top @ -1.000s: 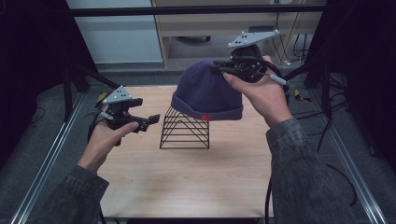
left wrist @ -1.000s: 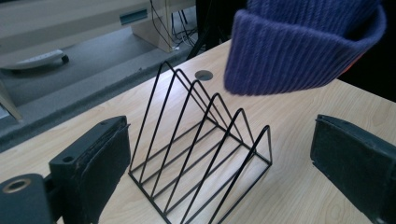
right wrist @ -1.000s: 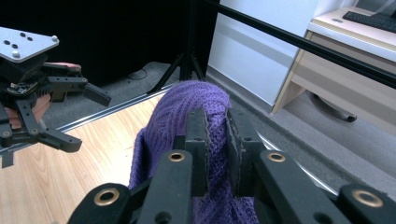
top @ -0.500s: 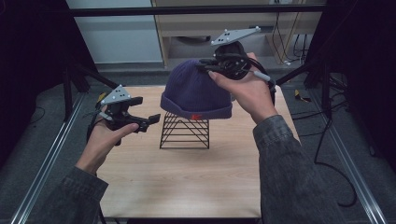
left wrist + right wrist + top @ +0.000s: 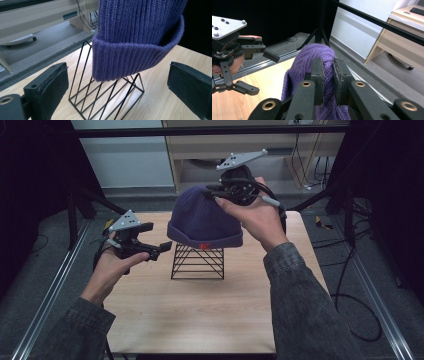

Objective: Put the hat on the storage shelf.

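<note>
A purple knit beanie (image 5: 200,220) hangs from its crown, with my right gripper (image 5: 214,195) shut on it. In the right gripper view the pads pinch a fold of the beanie (image 5: 304,65) at the gripper's (image 5: 327,67) tips. The cuff hangs just over the top of a black wire rack (image 5: 197,262) standing mid-table; I cannot tell whether they touch. My left gripper (image 5: 157,240) stands open at the rack's left, holding nothing. In its own view the beanie's cuff (image 5: 135,55) and the rack (image 5: 105,100) lie ahead between its wide-apart jaws.
The light wooden table (image 5: 200,315) has metal rails along both sides. A black frame bar (image 5: 210,130) crosses overhead at the back. Behind it stand a desk and cables on the floor.
My right gripper has carried the beanie to the left, from right of the rack to over its top. The left gripper has stayed in place.
</note>
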The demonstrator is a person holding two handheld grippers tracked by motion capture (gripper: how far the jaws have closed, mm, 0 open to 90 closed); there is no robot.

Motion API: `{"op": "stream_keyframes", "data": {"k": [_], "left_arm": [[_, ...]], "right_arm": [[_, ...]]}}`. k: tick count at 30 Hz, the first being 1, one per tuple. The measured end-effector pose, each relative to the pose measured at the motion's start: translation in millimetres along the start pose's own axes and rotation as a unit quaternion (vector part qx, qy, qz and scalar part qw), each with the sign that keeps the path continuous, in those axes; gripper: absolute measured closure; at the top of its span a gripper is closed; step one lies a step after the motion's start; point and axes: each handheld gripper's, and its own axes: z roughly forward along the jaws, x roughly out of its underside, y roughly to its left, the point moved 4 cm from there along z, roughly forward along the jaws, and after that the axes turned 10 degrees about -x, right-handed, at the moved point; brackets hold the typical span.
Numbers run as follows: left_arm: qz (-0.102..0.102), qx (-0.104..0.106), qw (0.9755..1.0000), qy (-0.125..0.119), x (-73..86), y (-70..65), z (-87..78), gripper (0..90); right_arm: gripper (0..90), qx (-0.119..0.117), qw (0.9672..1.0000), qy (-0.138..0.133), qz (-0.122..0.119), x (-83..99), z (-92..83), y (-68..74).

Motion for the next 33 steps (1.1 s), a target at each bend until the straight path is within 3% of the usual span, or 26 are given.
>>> {"op": "stream_keyframes", "data": {"k": [7,13,19,21,24,26,28,31,33], "left_arm": [[0.009,0.009,0.9999,0.009,1.3,-1.6,10.2,3.3],[0.000,0.005,0.9998,0.018,3.6,5.8,16.3,2.8],[-0.019,0.036,0.9989,0.025,1.7,7.8,26.3,2.8],[-0.013,0.039,0.9987,0.030,0.3,6.4,30.5,4.0],[-0.013,0.051,0.9979,0.038,0.5,7.3,36.0,17.3],[0.001,0.051,0.9977,0.044,1.5,7.6,38.9,29.6],[0.015,0.047,0.9978,0.045,1.9,7.2,40.2,40.5],[0.018,0.037,0.9980,0.048,1.7,6.5,41.6,58.8],[0.017,0.036,0.9980,0.050,1.0,5.1,41.2,63.9]], "right_arm": [[80.0,-0.011,0.9999,0.000,-0.002,-4.1,8.8,3.6],[80.0,-0.017,0.9998,0.001,-0.008,-9.9,13.4,8.7],[80.0,-0.024,0.9996,-0.001,-0.015,-15.4,17.3,12.4],[80.0,-0.025,0.9996,0.001,-0.014,-15.2,18.8,12.5],[80.0,-0.023,0.9996,0.004,-0.013,-14.2,22.0,10.2],[80.0,-0.022,0.9997,0.004,-0.011,-14.0,22.8,8.4],[80.0,-0.021,0.9997,0.005,-0.011,-13.9,23.2,6.9],[80.0,-0.018,0.9998,0.007,-0.008,-13.9,24.1,3.6],[80.0,-0.014,0.9998,0.008,-0.007,-13.5,24.5,0.5]]}}
